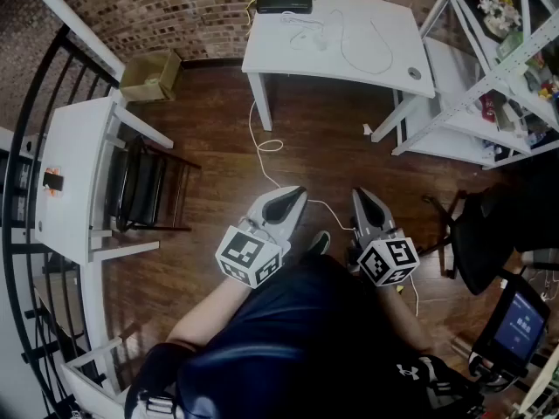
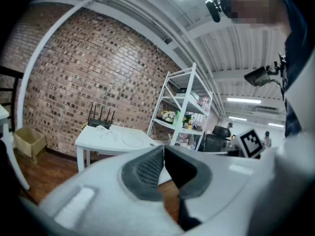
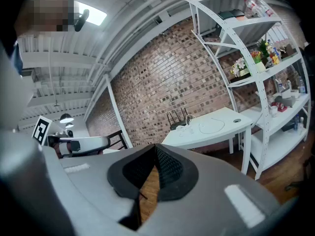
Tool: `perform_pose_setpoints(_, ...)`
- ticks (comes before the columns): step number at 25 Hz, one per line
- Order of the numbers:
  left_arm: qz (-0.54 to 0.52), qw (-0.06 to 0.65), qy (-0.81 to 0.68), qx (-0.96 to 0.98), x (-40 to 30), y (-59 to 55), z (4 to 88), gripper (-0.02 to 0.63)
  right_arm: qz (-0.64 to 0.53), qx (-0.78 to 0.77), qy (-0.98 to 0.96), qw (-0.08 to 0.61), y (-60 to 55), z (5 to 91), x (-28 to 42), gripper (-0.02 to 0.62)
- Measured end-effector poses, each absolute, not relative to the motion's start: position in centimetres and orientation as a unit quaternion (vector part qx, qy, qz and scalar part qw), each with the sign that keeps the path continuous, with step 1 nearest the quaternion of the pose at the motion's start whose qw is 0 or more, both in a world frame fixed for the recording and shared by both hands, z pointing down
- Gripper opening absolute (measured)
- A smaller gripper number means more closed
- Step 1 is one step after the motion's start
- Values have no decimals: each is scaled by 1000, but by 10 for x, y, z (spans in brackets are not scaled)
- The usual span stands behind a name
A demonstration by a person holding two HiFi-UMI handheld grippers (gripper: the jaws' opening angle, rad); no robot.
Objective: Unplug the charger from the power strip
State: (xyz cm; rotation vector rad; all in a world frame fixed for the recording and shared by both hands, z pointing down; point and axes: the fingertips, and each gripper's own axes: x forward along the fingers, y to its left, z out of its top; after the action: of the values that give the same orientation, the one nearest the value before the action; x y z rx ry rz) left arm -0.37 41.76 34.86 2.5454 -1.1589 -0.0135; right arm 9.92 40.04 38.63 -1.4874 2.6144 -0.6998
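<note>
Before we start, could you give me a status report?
Left tongs shut, empty. Right tongs shut, empty. Charger and strip not made out; white table ahead. White cord across floor.

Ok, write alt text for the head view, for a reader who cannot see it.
Seen from above, a person holds the left hand-held gripper and right hand-held gripper, both shut and empty, over a wooden floor. Ahead is a white table bearing a black router; a white cable trails from it across the floor.

Left gripper point(image 1: 290, 197) and right gripper point(image 1: 363, 198) side by side, near level, jaws closed, nothing between.
</note>
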Motion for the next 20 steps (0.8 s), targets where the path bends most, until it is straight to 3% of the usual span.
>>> perform_pose_setpoints(8, 12, 177, -407, 896, 56, 367, 346, 6, -238, -476, 846, 39, 343, 380, 155, 11)
perform_pose_setpoints(20, 13, 164, -413, 896, 38, 226, 366, 8, -189, -517, 834, -17, 232, 392, 157, 11)
